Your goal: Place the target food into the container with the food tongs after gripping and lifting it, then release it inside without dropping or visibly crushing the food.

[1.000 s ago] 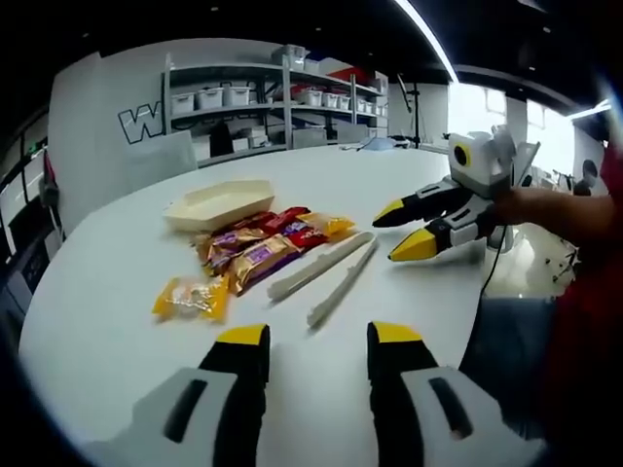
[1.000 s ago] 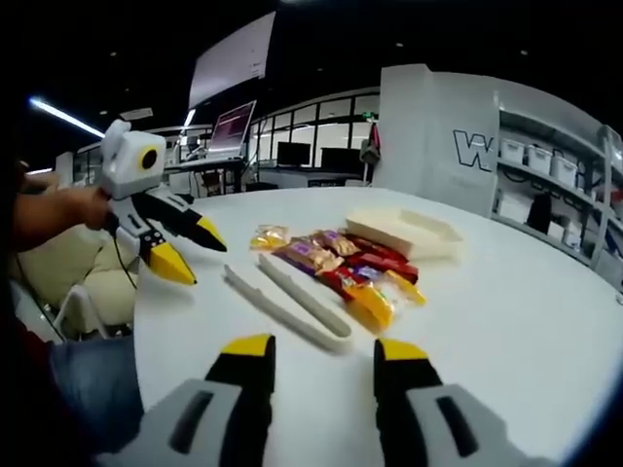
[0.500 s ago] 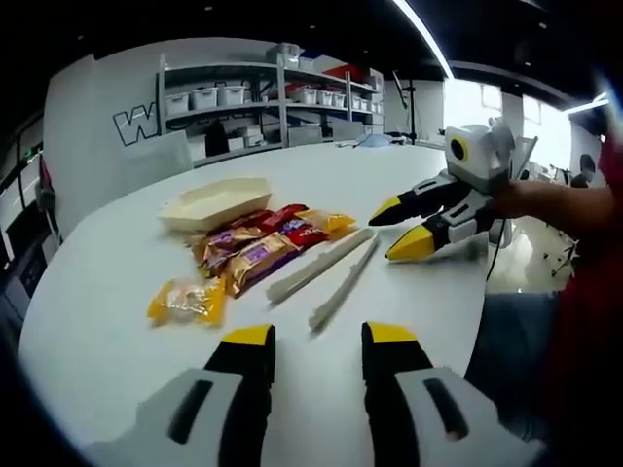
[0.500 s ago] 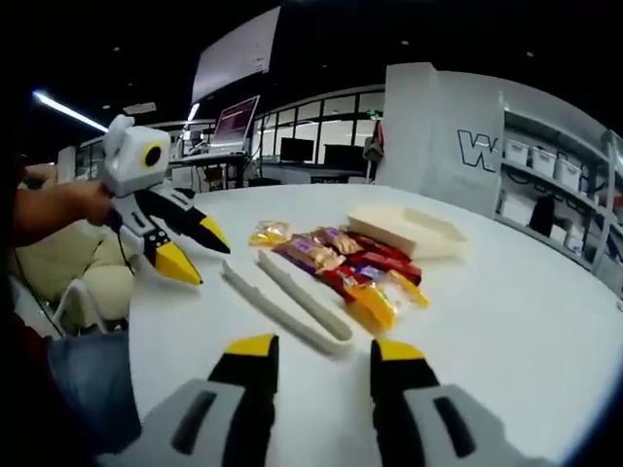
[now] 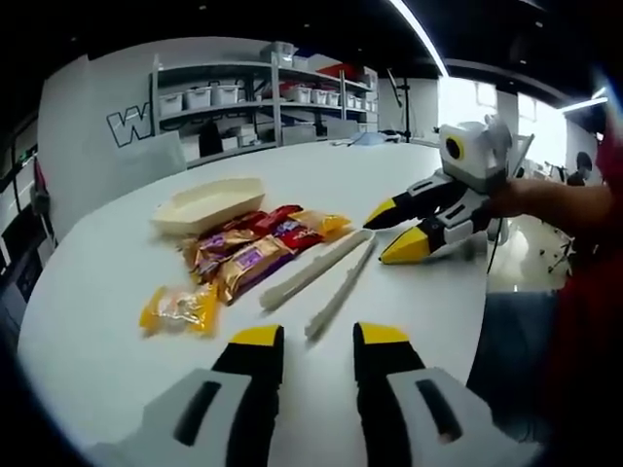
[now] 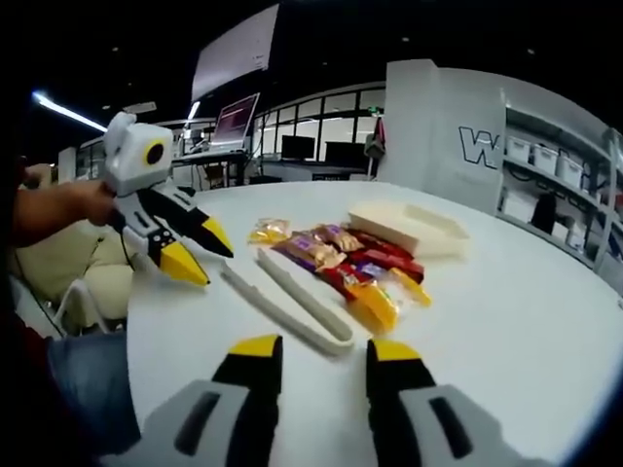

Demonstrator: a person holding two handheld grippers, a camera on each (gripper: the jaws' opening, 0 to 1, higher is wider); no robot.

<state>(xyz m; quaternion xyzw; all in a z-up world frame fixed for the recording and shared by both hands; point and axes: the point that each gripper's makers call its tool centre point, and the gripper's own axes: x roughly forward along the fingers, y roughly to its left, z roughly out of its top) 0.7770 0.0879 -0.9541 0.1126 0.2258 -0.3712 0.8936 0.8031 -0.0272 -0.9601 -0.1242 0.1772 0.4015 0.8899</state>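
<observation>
Cream food tongs (image 5: 316,272) lie flat on the round white table (image 5: 97,341), also seen as tongs (image 6: 292,297) in the right gripper view. Beside them is a pile of wrapped snack packets (image 5: 248,253), with one yellow packet (image 5: 178,306) lying apart. Behind the pile stands a cream boat-shaped container (image 5: 209,201), the container (image 6: 407,227), with nothing visible inside. My left gripper (image 5: 319,336) is open just short of the tongs' near ends. My right gripper (image 6: 321,347) is open too, low over the table. Each shows in the other's view: right gripper (image 5: 389,233), left gripper (image 6: 204,255), both beside the tongs.
Shelving with storage bins (image 5: 243,97) stands behind the table. The table edge (image 5: 477,321) runs close to a person's jeans-clad legs (image 5: 516,360). A sleeve and hand (image 5: 555,204) hold the right gripper. A pale chair (image 6: 78,282) stands off the table's left side.
Both grippers' jaws have narrowed a little, still with a gap. Each gripper has edged slightly nearer the tongs. Tongs, packets and container lie where they were.
</observation>
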